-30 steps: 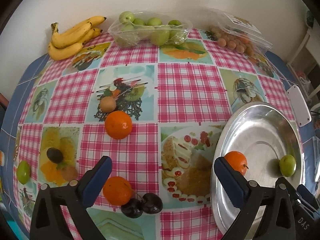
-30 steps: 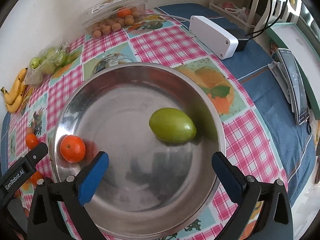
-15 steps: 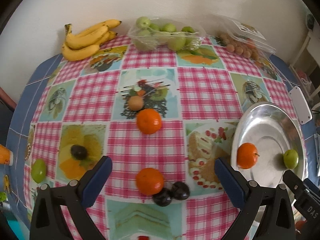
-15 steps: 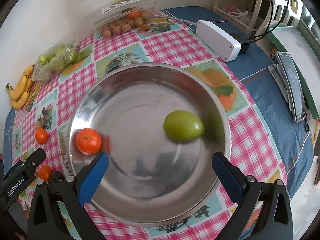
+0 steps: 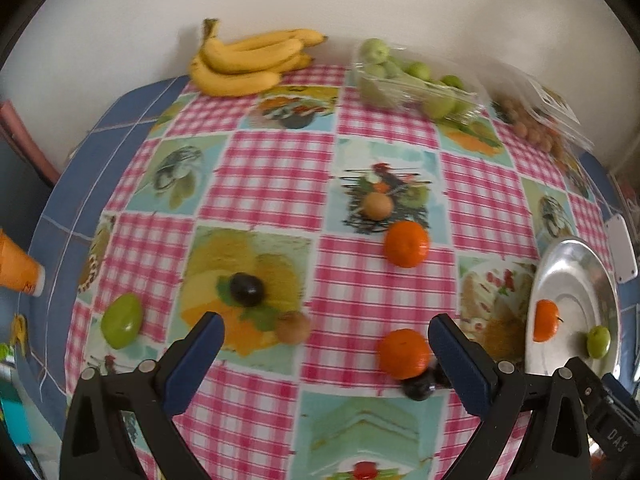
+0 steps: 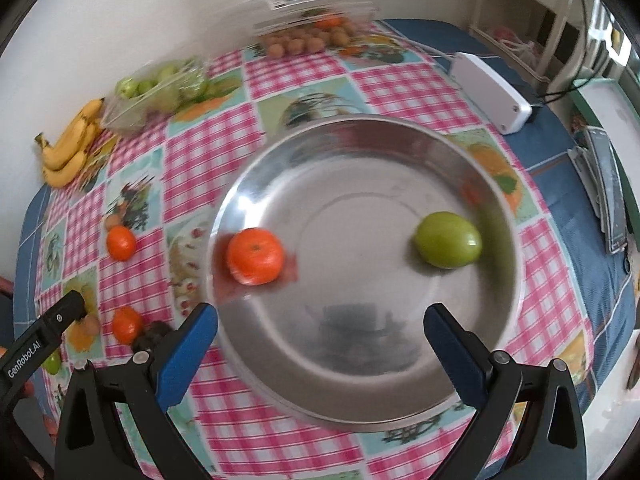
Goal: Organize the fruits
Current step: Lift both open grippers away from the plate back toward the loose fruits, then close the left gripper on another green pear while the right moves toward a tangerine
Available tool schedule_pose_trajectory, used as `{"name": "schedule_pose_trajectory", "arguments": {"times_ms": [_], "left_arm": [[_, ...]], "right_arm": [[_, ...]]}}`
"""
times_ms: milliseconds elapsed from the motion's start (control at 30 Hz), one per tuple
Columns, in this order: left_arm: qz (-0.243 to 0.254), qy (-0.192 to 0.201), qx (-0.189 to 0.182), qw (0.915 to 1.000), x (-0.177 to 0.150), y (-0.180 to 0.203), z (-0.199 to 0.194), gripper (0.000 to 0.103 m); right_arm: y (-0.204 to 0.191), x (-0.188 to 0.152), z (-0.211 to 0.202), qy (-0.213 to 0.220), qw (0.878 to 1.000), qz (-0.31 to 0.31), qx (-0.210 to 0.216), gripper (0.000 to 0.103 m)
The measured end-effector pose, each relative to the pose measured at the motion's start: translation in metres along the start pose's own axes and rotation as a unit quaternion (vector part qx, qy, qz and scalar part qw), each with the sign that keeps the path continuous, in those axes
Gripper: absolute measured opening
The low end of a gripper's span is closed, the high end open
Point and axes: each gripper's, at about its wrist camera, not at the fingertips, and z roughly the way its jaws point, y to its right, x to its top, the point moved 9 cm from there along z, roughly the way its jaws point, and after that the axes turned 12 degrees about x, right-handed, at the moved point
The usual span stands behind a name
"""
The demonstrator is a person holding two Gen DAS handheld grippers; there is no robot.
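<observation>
A steel plate [image 6: 400, 400] holds an orange [image 6: 256, 255] and a green fruit [image 6: 448, 239]; the same plate [image 5: 568, 264] shows at the right of the left wrist view. My right gripper [image 6: 320, 326] hangs open above its near rim, empty. My left gripper [image 5: 326, 338] is open and empty above the checked tablecloth. Loose on the cloth lie two oranges [image 5: 407, 244] [image 5: 404, 353], a dark plum [image 5: 247, 289], a green fruit [image 5: 122, 321], two brown fruits [image 5: 379, 206] [image 5: 294, 327] and dark plums [image 5: 418, 386] by the right finger.
Bananas [image 5: 248, 62], a bag of green fruit [image 5: 412, 84] and a clear box of small brown fruit [image 5: 536, 120] line the wall. A white box [image 6: 492, 92] and cables sit beyond the plate. An orange cup [image 5: 16, 268] lies at the left edge.
My left gripper has pulled back and swung left, so the loose fruit now sits right of centre. My right gripper has risen and drawn back from the plate. Both stay open.
</observation>
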Motion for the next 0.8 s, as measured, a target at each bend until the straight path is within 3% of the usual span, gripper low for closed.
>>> {"name": "schedule_pose_trajectory", "arguments": {"times_ms": [800], "left_arm": [[-0.089, -0.024, 0.028, 0.9953, -0.015, -0.112, 0.02, 0.103]], "right_arm": [[-0.102, -0.029, 0.03, -0.032, 0.997, -0.067, 0.03, 0.103]]}}
